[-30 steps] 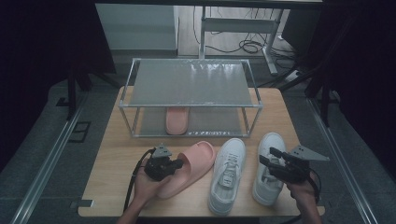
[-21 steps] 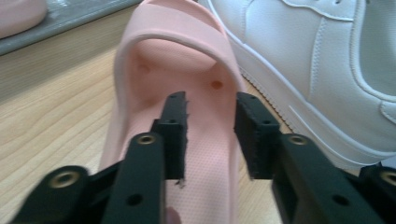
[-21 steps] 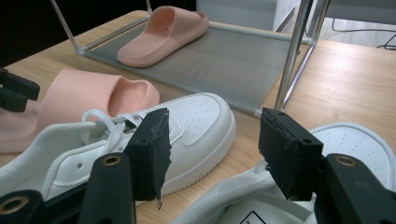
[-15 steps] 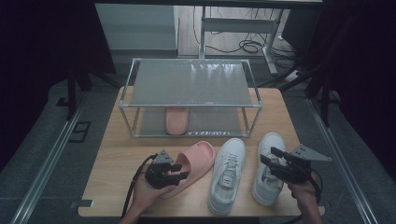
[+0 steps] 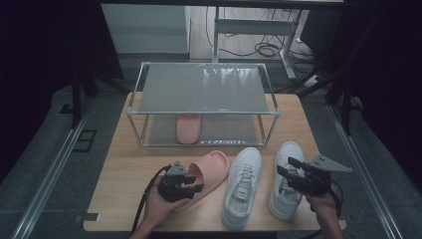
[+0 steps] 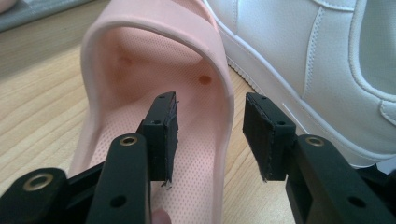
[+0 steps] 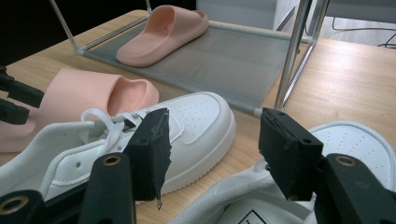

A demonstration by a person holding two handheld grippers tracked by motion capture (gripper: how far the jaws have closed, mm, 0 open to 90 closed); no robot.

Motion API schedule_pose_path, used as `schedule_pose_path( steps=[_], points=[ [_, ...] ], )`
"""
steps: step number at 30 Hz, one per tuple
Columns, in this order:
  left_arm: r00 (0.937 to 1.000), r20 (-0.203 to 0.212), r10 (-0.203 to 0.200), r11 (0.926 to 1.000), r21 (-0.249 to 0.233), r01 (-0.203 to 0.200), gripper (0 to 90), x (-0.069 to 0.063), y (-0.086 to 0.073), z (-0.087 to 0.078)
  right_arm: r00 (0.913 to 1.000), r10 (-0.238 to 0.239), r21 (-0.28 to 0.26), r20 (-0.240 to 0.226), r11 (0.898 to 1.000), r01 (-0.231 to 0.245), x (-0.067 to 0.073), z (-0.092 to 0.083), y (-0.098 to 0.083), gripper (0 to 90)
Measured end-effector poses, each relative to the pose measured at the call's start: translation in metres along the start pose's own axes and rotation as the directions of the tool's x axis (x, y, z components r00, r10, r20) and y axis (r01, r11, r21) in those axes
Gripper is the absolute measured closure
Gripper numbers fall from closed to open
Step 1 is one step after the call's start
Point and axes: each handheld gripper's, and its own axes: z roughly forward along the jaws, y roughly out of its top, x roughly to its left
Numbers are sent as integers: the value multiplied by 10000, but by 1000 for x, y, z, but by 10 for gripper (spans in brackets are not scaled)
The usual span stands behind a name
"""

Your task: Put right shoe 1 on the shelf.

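While no brand name or readable writing shows on any shoe from the high view, the left gripper sits over the heel end of a pink slipper lying on the wooden worktop in front of a two-tier metal rack, with a second pink slipper on the rack's lower shelf. Just right of the near slipper lie two white sneakers, the left sneaker beside the slipper and the right sneaker under the right gripper, whose fingers point toward the rack above that shoe. From the left gripper view, the fingers have just been opening and now stand moderately apart, astride the slipper's right side wall: one finger is inside the footbed, the other outside over the worktop, and neither pad presses on the wall. White sneaker leather lies close on the right, unmarked. From the right gripper view, the fingers stand wide with nothing between them, above the right sneaker's opening; a small dark mark at its tongue is too cropped to read.
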Motion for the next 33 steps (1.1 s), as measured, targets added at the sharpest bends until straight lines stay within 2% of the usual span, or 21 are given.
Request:
schedule_pose_path(
  steps=[6,15,21,23,29,33],
  points=[
    [10000,-8,-35,9999,114,35,565,-1,-1,7,10000,-3,-31,6,10000,3,0,0,0,435],
    [9999,-61,86,9999,101,-85,636,-4,3,19,10000,-43,6,-24,10000,43,2,1,0,436],
    [9997,-121,220,9998,22,-220,751,-8,8,31,10000,-48,13,-18,10000,48,2,2,0,436],
    [9992,-278,304,9995,-53,-306,807,-10,10,33,10000,-52,5,-14,10000,52,2,1,0,436],
    [9970,-670,381,9992,-109,-389,824,-13,11,33,10000,-62,-53,-8,10000,62,1,-1,1,435],
    [9968,-742,302,9992,-247,-321,828,-13,13,30,10000,-47,-48,1,10000,47,1,-1,1,436]
  ],
)
